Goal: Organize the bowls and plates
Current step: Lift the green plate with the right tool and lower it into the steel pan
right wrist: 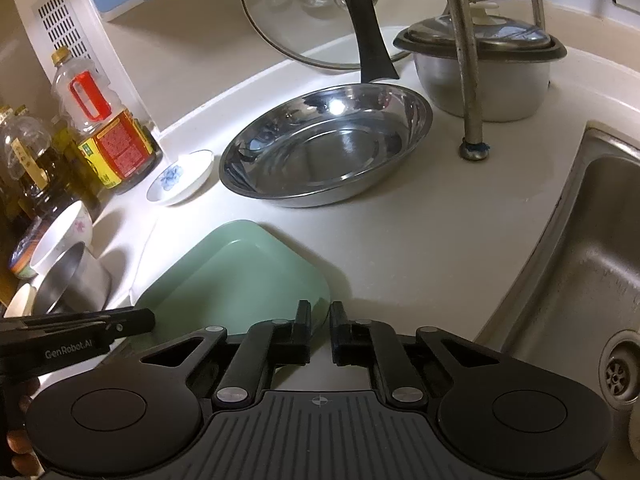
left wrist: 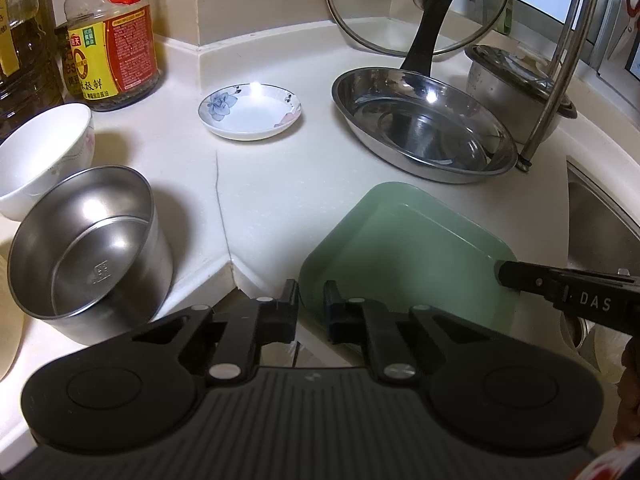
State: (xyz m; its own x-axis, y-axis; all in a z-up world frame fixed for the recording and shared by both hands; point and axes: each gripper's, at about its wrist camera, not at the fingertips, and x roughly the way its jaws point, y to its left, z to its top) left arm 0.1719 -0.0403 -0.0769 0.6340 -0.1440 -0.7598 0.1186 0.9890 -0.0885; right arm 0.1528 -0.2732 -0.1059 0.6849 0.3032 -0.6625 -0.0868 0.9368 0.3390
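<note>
Green plate (left wrist: 404, 248), at the table (left wrist: 264, 184) front edge: stiff, glazed, likely slick and breakable; we favour its raised rim, where left hand-held gripper (left wrist: 311, 300) and right hand-held gripper (right wrist: 320, 320) sit nearly closed, neither visibly clamping.

Bare white countertop (left wrist: 272, 184) lies open between the small flowered white saucer (left wrist: 250, 111), the shiny oval steel dish (left wrist: 424, 124) and the pale green square plate (left wrist: 404, 248), while a round steel bowl (left wrist: 86, 240) and sauce bottles (left wrist: 114, 36) crowd the left and a slanted metal rack leg (right wrist: 466, 80) blocks the right.
</note>
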